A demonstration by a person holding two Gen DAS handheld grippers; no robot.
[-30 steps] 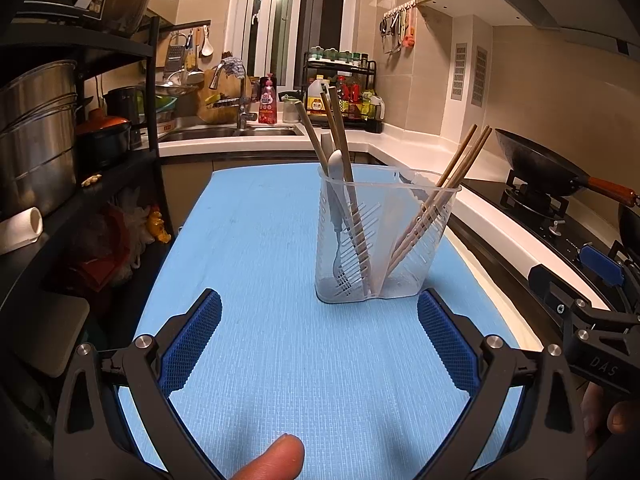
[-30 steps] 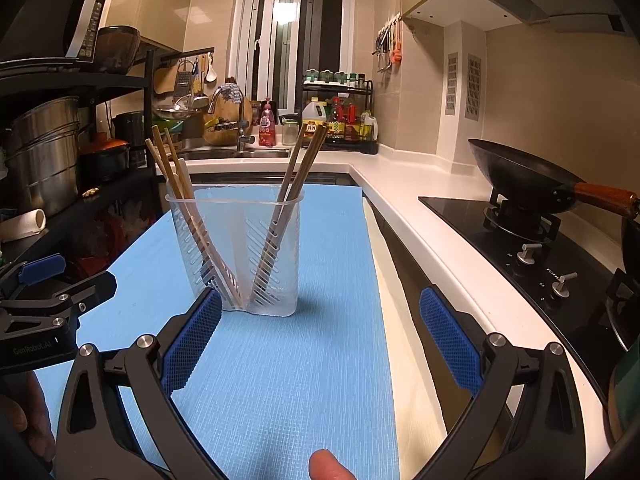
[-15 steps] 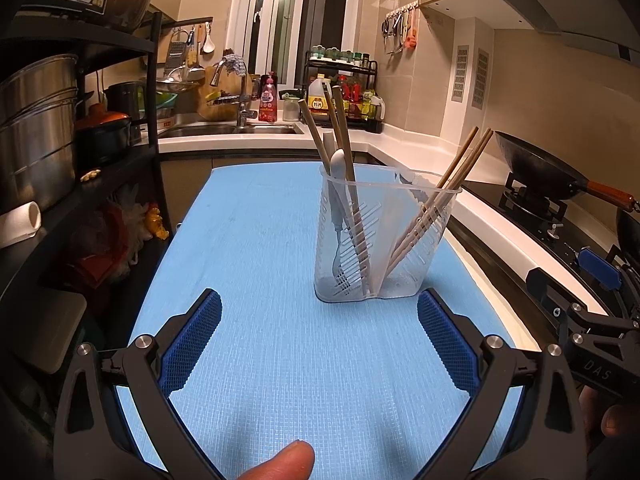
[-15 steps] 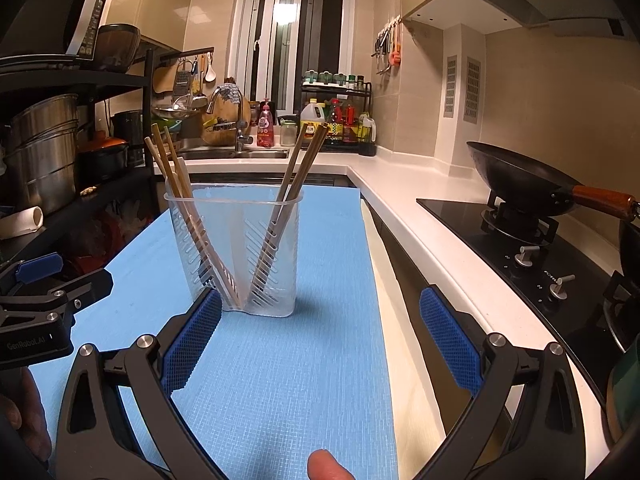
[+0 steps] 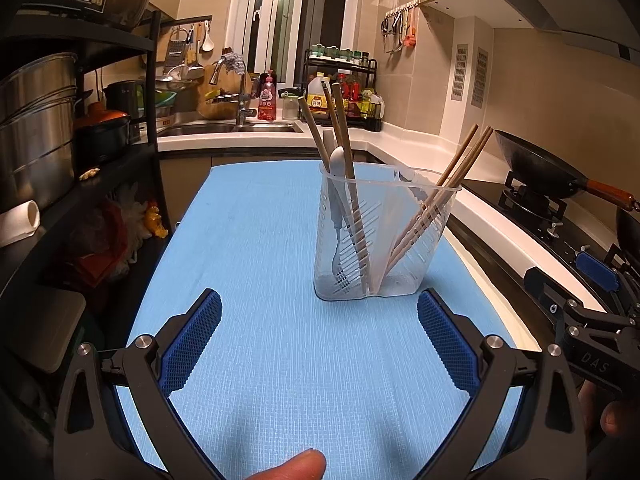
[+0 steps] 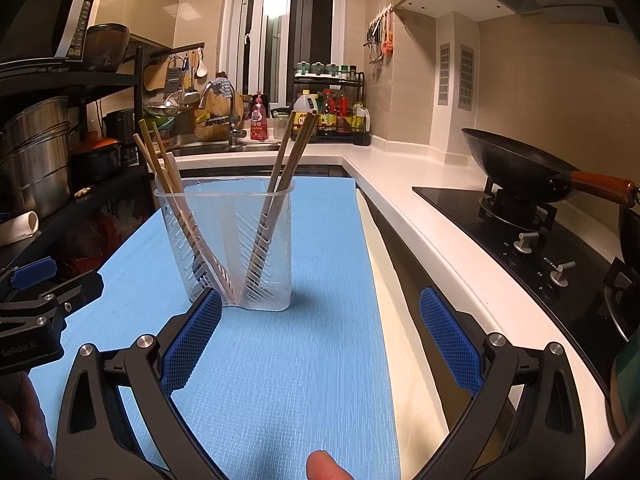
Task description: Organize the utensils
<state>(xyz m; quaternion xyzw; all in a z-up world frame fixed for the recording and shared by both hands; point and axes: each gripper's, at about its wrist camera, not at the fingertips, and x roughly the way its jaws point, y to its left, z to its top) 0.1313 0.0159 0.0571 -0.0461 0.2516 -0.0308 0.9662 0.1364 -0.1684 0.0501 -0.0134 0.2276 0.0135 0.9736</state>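
On the far left, a black shelf rack [image 5: 152,92] is being occupied by steel pots [image 5: 36,120] and a dark pot with an orange lid [image 5: 102,128]. Behind it, a sink with a curved tap [image 5: 230,80] is being flanked by a red bottle [image 5: 267,98].

The left gripper [image 5: 318,344] is being held low over the blue mat [image 5: 260,240] that is covering the table, its jaws standing wide apart with nothing between them. A fingertip [image 5: 296,466] of the person is showing at the bottom edge of the left wrist view.

Ahead of it, upright on the mat, the clear utensil holder [image 5: 380,236] is being seen with two compartments. In its left compartment, wooden chopsticks [image 5: 342,136] and a pale grey spoon-like utensil [image 5: 337,184] are being leaned leftward; in its right compartment, a second bunch of chopsticks [image 5: 452,180] is being leaned rightward.

The right gripper [image 6: 320,340] is being held just right of the left one, near the mat's right part, its jaws likewise spread wide and empty. From its view, the holder [image 6: 228,240] is lying just beyond the left blue pad [image 6: 192,336], though contact cannot be told.

Further right, a white counter [image 6: 400,184] is being followed by a black hob [image 6: 520,240], on which a dark wok with a wooden handle [image 6: 516,168] is resting.
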